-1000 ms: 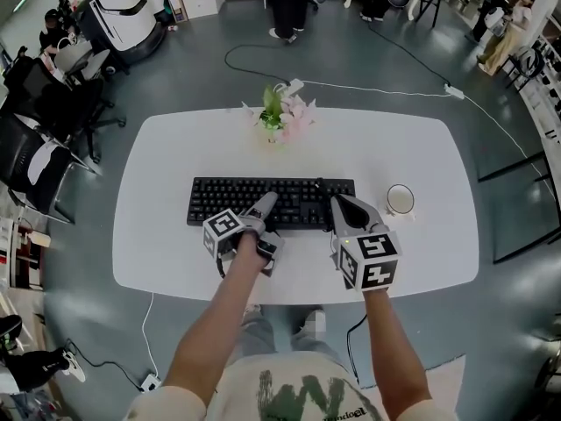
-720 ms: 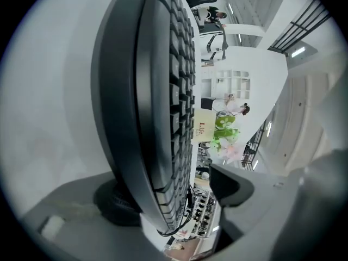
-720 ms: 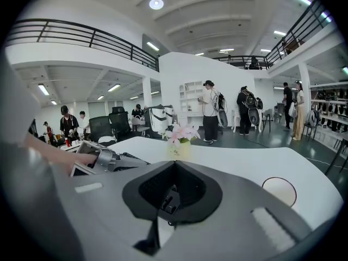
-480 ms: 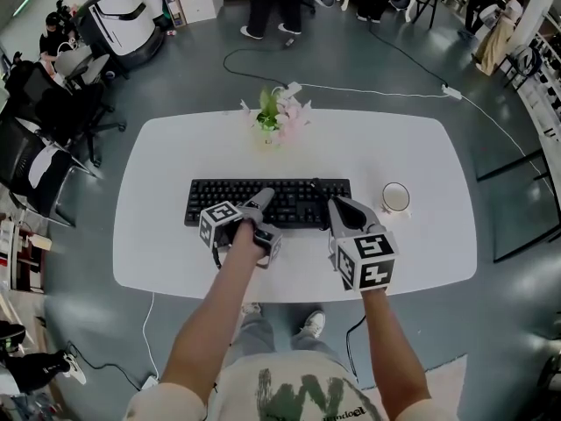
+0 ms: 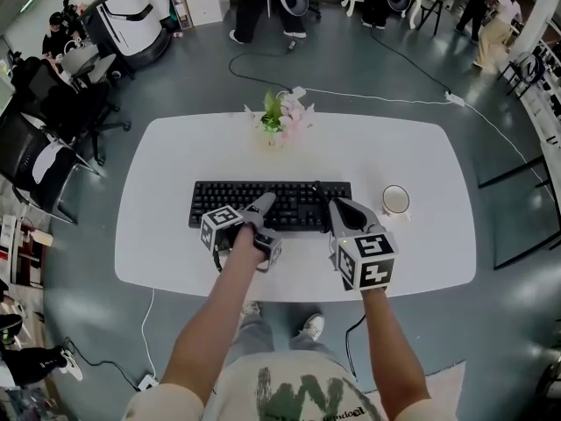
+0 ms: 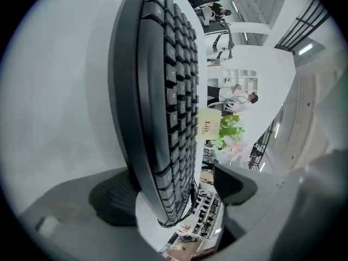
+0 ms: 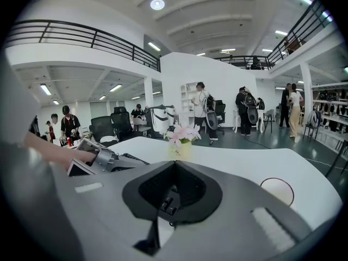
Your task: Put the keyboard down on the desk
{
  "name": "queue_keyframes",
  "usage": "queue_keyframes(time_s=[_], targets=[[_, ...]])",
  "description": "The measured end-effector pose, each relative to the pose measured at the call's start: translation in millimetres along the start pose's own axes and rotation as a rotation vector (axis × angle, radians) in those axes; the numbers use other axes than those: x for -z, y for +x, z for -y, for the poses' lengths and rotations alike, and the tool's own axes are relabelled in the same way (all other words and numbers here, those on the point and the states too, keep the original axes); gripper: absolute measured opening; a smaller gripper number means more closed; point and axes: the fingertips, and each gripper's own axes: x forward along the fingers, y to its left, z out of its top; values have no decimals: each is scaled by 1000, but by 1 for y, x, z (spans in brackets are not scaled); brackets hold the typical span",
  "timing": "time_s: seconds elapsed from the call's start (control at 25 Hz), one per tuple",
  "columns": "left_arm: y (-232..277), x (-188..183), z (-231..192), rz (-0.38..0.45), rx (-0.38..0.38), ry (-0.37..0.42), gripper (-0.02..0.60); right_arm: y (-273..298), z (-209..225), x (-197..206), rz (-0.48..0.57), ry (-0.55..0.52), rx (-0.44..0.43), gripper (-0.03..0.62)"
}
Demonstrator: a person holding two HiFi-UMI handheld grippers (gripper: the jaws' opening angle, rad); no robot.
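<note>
Resting the keyboard [image 5: 289, 202] flat on the table [image 5: 421, 156], near its middle. Opening the left tool [image 5: 263, 207] wide at the keyboard's near edge, left of its centre, with the edge standing between the jaws and one pad clear of the keys. Pinching the keyboard's right end with the right tool [image 5: 337, 207], jaws almost together on a few keys. Leaving a cup [image 5: 399, 199] just right of the keyboard and flowers [image 5: 282, 117] behind it.

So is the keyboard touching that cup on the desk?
Apart. The head view shows a strip of bare white desk between the right end of the keyboard and the cup.
</note>
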Motion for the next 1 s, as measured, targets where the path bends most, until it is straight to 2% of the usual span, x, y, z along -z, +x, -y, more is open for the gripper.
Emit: queue_keyframes(time_s=[0.56, 0.8, 1.0], targets=[[-16, 7, -10, 37, -2, 3, 433, -11, 0, -2, 5, -25, -26, -2], [-26, 8, -2, 37, 20, 77, 431, -13, -3, -4, 9, -33, -43, -2], [-35, 7, 14, 48, 56, 175, 431, -14, -4, -8, 18, -41, -53, -2]])
